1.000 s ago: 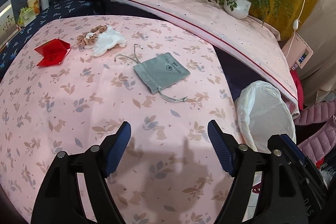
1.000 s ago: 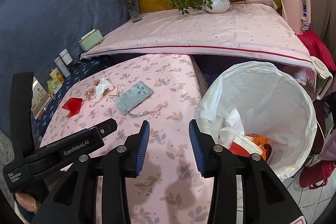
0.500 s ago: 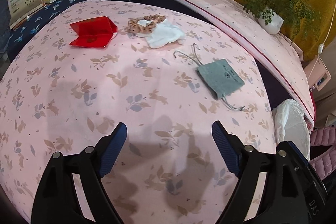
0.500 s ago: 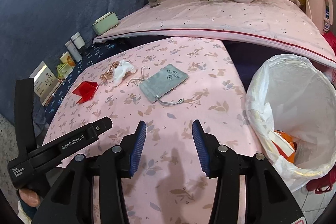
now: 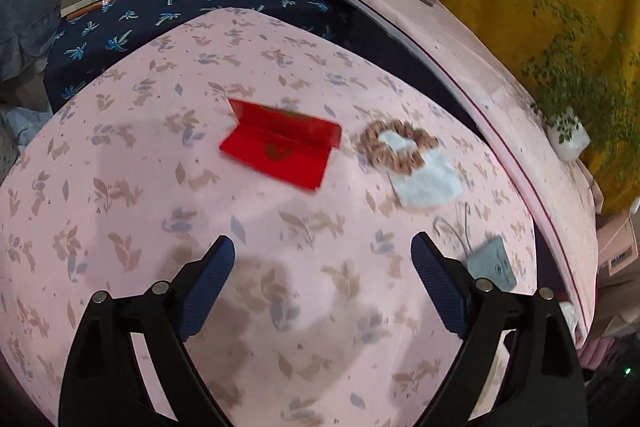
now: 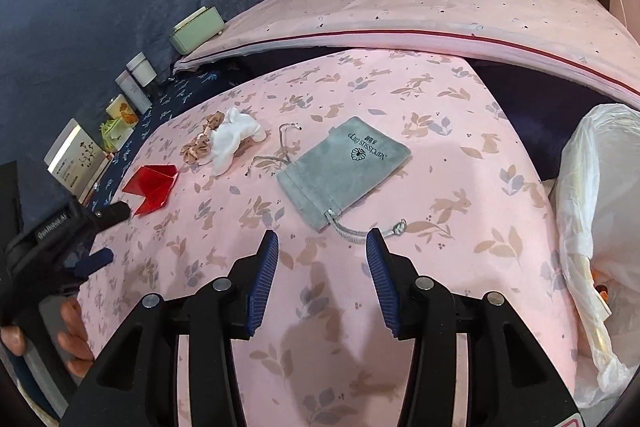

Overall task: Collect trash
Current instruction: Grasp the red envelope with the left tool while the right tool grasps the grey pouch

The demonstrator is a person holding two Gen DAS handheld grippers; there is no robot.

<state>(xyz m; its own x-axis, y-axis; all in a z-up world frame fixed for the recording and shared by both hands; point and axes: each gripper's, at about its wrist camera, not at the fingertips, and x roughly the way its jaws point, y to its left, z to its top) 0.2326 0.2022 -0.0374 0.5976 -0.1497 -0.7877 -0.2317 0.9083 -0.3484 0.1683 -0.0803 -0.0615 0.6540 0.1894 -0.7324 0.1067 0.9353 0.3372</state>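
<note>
Red folded card (image 5: 280,151) lay ahead of your left gripper (image 5: 322,281); jaws just widened, empty. Right gripper (image 6: 322,267) stood half-open, empty, near grey pouch (image 6: 344,167).

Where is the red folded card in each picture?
Left wrist view: the red card lies near the middle of the picture, on the pink cloth, left of the scrunchie.
Right wrist view: the red card lies at the left side, below and left of the scrunchie, near the left tool.
Shared landmark: the scrunchie with the white tissue beside it.
</note>
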